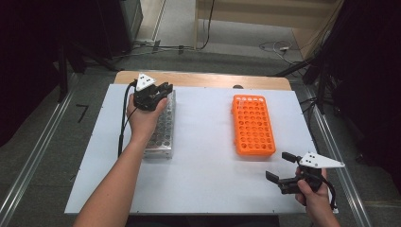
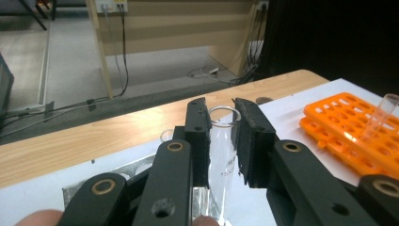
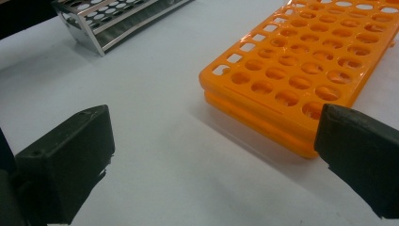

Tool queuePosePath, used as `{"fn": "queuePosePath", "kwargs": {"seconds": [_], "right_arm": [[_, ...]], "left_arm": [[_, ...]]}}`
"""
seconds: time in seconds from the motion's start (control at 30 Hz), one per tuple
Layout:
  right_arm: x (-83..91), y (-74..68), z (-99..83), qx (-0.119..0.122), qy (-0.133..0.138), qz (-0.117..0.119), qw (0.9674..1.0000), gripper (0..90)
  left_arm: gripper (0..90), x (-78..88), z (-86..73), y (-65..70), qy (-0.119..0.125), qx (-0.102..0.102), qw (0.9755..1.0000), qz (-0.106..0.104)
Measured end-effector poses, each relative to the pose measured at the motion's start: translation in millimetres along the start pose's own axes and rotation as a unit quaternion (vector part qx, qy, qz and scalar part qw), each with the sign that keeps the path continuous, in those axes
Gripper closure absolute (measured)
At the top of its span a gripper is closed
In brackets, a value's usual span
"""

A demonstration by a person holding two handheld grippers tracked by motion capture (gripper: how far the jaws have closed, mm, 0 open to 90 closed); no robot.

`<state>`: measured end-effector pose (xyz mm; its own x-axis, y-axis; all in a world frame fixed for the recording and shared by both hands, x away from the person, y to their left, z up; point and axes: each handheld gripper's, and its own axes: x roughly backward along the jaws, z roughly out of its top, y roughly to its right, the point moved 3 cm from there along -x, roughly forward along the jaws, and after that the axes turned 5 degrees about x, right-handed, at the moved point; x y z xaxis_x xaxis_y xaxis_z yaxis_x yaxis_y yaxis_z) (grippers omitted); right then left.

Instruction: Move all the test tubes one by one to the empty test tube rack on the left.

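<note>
A clear test tube (image 2: 222, 141) stands upright between the jaws of my left gripper (image 2: 221, 127), whose pads press on its sides just below the rim. This left gripper (image 1: 165, 87) is over the far end of a metal tube rack (image 1: 163, 137) on the left of the white table top. An orange tube rack (image 1: 254, 125) lies to the right of centre, and another clear tube (image 2: 381, 115) leans in it. My right gripper (image 1: 276, 165) stands open near the front right corner, with nothing between its jaws. Its own view looks at the near corner of the orange rack (image 3: 310, 61).
The white board (image 1: 208, 179) covers a wooden table whose far edge (image 1: 203, 79) shows behind it. Cables lie on the floor beyond. Metal rails run along both sides of the table. The metal rack (image 3: 113, 21) is far off in the right gripper view.
</note>
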<state>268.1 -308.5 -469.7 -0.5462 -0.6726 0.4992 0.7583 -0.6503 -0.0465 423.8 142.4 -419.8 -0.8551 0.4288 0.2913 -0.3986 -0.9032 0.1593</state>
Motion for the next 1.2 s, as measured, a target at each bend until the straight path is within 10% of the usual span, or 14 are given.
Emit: {"fn": "queuePosePath", "kwargs": {"seconds": [0.77, 1.2], "right_arm": [[-1.2, -0.2, -0.6, 0.0, -0.002, -0.001, 1.0, 0.0], [-2.3, 0.5, -1.0, 0.001, -0.002, 0.0, 1.0, 0.0]], "left_arm": [[76.2, -1.8, -18.9, 5.6, -0.064, -0.014, 0.9974, 0.03], [64.1, 0.7, -20.0, 5.0, -0.078, 0.006, 0.9969, 0.002]]}}
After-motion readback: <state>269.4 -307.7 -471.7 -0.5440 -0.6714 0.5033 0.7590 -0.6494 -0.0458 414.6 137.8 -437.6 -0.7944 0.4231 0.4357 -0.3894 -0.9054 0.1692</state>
